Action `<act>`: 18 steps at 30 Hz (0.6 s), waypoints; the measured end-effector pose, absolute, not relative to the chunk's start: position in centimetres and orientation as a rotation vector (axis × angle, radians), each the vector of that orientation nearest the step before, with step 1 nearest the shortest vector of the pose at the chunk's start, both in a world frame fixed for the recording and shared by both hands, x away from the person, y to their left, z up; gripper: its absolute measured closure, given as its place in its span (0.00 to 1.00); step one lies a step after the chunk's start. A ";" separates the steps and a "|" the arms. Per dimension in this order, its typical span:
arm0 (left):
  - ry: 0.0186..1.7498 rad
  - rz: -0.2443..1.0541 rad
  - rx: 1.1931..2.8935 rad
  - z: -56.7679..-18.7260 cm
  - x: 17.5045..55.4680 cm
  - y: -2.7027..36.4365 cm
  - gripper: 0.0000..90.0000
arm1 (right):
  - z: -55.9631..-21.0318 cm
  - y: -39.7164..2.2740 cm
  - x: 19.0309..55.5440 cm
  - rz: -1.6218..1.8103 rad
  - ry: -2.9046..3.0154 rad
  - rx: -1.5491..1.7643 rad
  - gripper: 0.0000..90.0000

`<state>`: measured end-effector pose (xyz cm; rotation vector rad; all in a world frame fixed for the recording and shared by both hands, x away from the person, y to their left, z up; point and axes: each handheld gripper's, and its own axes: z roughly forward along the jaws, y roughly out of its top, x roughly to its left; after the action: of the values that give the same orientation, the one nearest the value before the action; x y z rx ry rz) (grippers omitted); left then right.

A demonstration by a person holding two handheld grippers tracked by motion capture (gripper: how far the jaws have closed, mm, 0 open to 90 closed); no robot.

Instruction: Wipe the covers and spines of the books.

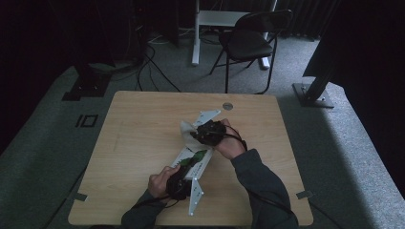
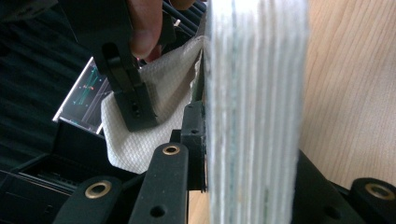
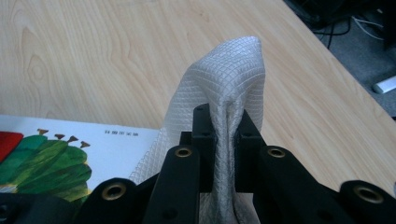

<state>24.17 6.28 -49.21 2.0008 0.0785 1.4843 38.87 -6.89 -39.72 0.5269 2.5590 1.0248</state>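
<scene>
Book (image 1: 195,160) at frame centre pinned by closed left gripper (image 1: 184,179) so right gripper (image 1: 203,135), clamping paper towel (image 3: 224,93), can wipe its cover.

Free: bare table (image 1: 138,143) left & far side, open for passage | Obstacles: book (image 1: 195,161) mid-table; paper towel (image 1: 187,129) beside it; grommet (image 1: 228,106) near far edge.

surface: light wooden table (image 1: 133,143) | on it: picture book (image 1: 195,162), near the middle
</scene>
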 end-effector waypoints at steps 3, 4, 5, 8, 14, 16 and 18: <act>0.076 1.493 2.002 -49.3 24.2 6.3 0.86 | -39.9 -6.7 38.8 1.012 2.574 0.517 0.92; 0.074 1.495 2.002 -49.3 24.1 6.2 0.86 | -39.9 -6.7 38.8 1.008 2.577 0.514 0.92; 0.073 1.495 2.002 -49.3 24.1 6.2 0.86 | -40.0 -6.6 38.8 1.004 2.581 0.512 0.92; 0.068 1.499 2.009 -49.3 24.1 6.2 0.86 | -40.1 -6.6 38.9 0.994 2.581 0.521 0.92; 0.062 1.497 2.005 -49.2 24.0 6.2 0.86 | -40.2 -6.9 39.3 0.957 2.572 0.572 0.92; 0.060 1.496 2.004 -49.2 24.0 6.2 0.86 | -40.3 -6.9 39.4 0.939 2.576 0.575 0.92; 0.059 1.499 2.006 -49.3 24.0 6.2 0.86 | -40.4 -6.8 39.3 0.935 2.585 0.568 0.92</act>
<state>24.02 6.15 -49.25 2.0057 0.0591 1.4992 39.33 -6.85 -40.36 0.5675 2.5850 0.9345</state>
